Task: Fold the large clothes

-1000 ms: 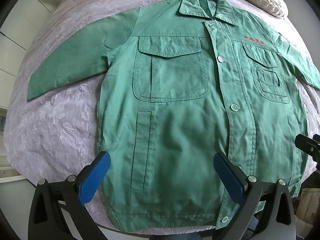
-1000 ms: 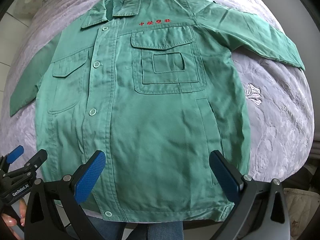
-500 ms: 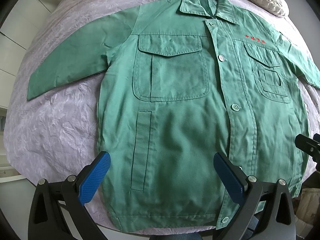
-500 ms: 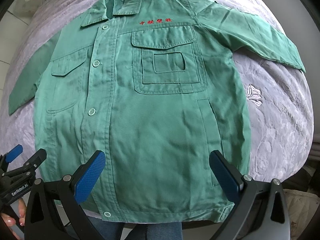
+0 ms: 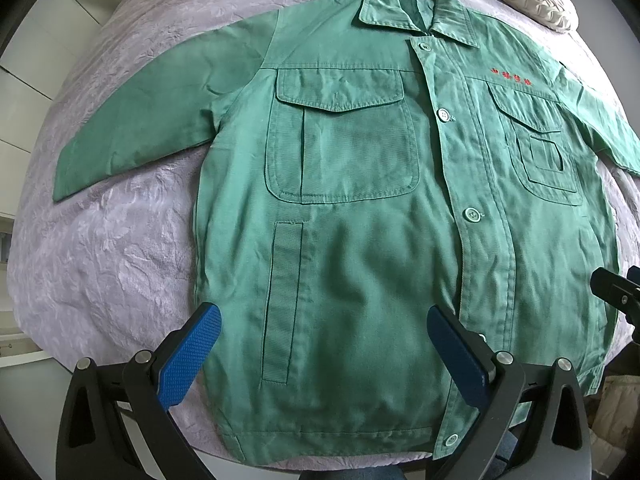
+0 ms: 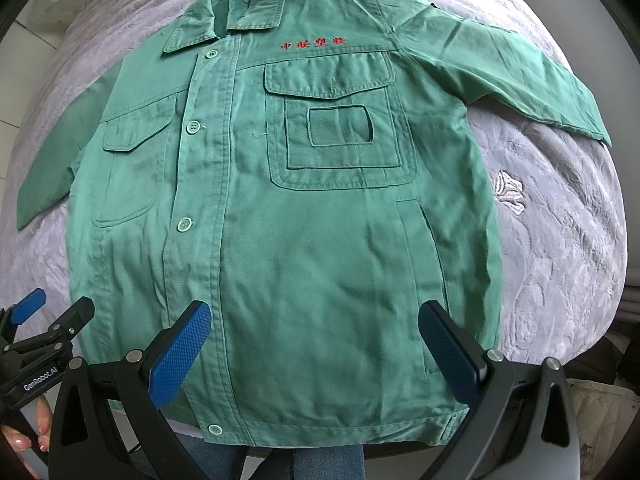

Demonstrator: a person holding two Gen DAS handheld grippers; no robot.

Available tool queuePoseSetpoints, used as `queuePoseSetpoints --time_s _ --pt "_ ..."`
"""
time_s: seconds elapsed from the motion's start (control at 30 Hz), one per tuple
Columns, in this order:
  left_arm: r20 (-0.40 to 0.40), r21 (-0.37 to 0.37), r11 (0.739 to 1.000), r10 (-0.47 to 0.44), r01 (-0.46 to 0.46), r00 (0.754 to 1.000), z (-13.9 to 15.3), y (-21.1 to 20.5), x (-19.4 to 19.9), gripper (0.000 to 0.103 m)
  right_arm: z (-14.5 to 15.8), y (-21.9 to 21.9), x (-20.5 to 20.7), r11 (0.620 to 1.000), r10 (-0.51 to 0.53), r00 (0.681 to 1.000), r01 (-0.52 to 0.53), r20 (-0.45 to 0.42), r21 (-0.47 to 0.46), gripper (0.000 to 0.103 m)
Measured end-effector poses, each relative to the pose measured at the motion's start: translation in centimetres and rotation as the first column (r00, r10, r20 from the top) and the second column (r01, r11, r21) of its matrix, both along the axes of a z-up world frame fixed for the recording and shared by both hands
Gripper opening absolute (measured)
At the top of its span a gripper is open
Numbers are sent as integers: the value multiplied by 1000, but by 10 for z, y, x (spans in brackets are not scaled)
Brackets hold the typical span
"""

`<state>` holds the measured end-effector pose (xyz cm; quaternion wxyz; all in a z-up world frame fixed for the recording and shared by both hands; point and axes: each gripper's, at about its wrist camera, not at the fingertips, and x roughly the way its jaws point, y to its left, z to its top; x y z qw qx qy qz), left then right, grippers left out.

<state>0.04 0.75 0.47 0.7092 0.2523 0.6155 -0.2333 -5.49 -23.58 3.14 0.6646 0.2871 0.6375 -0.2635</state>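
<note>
Jacket (image 5: 360, 240) lies flat, buttoned, on the bed (image 5: 100, 260). Left gripper (image 5: 324, 344) and right gripper (image 6: 314, 340) hover above the hem, jaws wide, empty. Best start: pinch each sleeve's cuff, fold inward squarely.

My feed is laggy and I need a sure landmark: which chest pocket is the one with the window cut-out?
The green jacket lies flat on the bed, collar away from you. Find the red lettering below the collar; the pocket sits directly under it. Only it has a small rectangular frame stitched on; the other pocket is plain.
</note>
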Motion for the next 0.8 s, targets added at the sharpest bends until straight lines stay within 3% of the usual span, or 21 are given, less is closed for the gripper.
queuePoseSetpoints --time_s 0.8 --pt "0 2 1000 0 0 1000 -1 -2 1 103 -2 0 3 1000 6 1000 -6 -3 -1 103"
